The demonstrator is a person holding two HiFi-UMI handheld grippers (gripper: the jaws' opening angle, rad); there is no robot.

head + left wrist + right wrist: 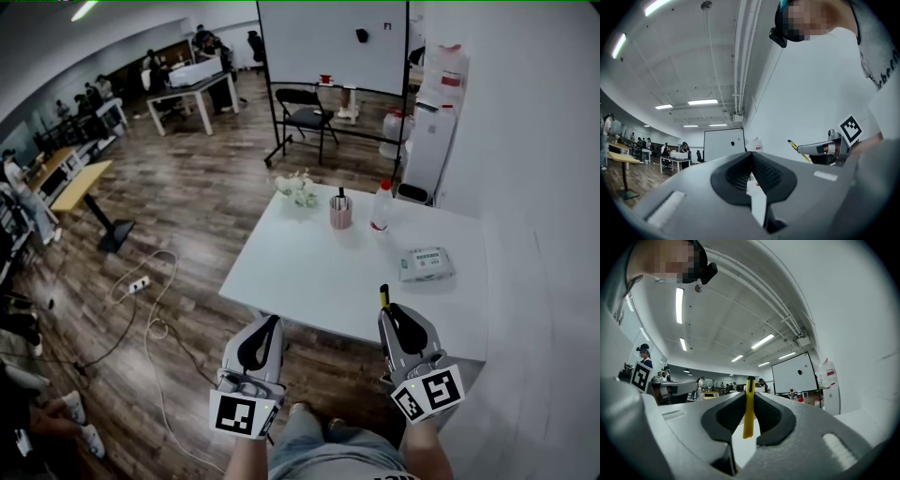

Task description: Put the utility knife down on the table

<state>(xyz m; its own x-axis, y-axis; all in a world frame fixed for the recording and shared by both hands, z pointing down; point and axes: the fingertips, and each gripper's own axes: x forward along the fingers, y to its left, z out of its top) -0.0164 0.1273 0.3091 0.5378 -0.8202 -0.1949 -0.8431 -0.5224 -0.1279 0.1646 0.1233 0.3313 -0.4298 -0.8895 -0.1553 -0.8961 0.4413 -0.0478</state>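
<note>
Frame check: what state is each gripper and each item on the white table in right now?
right gripper, shut on the utility knife.
utility knife, clamped between the jaws, one end sticking out past them, not yet on the table.
left gripper, shut, empty.
pink cup, upright, dark pen inside.
bottle, upright, red cap on.
wipes pack, lying flat.

right gripper (749,399): jaws clamped on the knife's flat sides
utility knife (748,420): yellow, black-tipped, upright, tip clear of the pads
left gripper (675,389): far left, roughly level
whiteboard (793,373): right of the knife, distant, one dark spot, perhaps a magnet
</note>
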